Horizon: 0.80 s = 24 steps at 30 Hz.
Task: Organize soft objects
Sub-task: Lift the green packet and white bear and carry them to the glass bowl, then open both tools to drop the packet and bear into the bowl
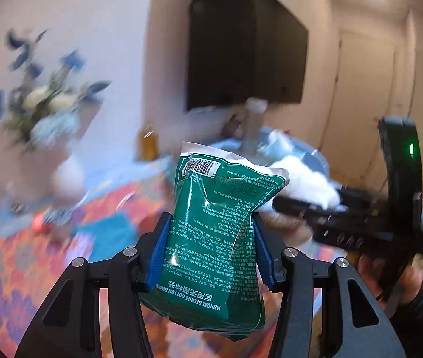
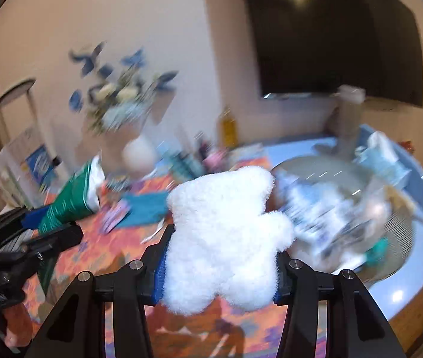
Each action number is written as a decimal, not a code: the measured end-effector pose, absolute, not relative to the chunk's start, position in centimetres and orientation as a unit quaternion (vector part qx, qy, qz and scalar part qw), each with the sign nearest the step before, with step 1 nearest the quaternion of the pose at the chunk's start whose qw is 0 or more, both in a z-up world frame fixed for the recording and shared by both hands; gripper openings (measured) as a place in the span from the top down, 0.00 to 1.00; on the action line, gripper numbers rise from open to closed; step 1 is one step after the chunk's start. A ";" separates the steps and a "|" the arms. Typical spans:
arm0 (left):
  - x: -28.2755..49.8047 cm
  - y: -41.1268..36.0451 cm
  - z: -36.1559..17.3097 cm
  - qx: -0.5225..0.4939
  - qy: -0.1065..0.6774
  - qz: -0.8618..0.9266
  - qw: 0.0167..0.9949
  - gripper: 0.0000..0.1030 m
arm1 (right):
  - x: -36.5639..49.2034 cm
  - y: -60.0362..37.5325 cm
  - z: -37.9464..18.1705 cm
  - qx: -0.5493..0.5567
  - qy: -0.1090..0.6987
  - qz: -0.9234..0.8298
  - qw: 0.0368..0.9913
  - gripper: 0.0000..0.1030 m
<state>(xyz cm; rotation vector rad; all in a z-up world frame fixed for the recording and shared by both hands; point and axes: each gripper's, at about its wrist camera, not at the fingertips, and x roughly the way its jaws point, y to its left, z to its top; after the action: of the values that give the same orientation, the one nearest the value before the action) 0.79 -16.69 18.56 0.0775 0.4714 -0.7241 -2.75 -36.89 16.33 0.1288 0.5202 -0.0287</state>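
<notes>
Left gripper (image 1: 211, 256): blue pads clamped on the green cotton-swab packet (image 1: 220, 223), gripped about mid-body, packet upright and slightly crumpled, print upside down to the camera. It is held clear of the table, above the patterned cloth (image 1: 8, 268).

Right gripper (image 2: 218, 265): jaws closed on the white plush bear (image 2: 226, 208), pinching its lower half; the fluffy top stands free above the fingers. Also lifted off the surface.

The two grippers are near each other, side by side; each shows at the edge of the other's view. The background is heavily smeared, so both seem to be in transit.

Beyond: a wire basket (image 2: 402, 226) on the blue tabletop (image 2: 420, 268), to the right, with blurred items inside that cannot be told apart. A teal cloth (image 2: 145, 208) lies on the patterned cloth; a flower vase (image 2: 136, 149) and a dark screen (image 2: 330, 35) stand behind.

Judgement: carry step, both soft items in hand, placement not yet done. The next move likely calls for swinging toward the basket, lowering each load over its rim, and releasing one at a time so the grippers do not collide.
</notes>
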 end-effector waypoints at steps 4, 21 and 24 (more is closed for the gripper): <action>3.1 -22.4 21.1 0.032 0.229 -0.367 0.901 0.53 | -2.6 -42.3 18.2 0.090 0.243 -0.071 0.963 0.51; 9.7 -36.7 15.9 0.019 0.318 -0.369 0.873 0.43 | 3.8 -55.2 17.6 0.241 0.275 -0.156 0.918 0.45; 10.1 -37.0 15.4 0.014 0.315 -0.370 0.874 0.26 | 4.6 -55.4 17.5 0.242 0.280 -0.135 0.919 0.33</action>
<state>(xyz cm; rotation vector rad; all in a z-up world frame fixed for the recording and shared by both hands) 10.12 -37.03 15.43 0.0296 0.6587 -0.7722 4.62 -55.35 17.48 0.4979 0.5751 -0.2766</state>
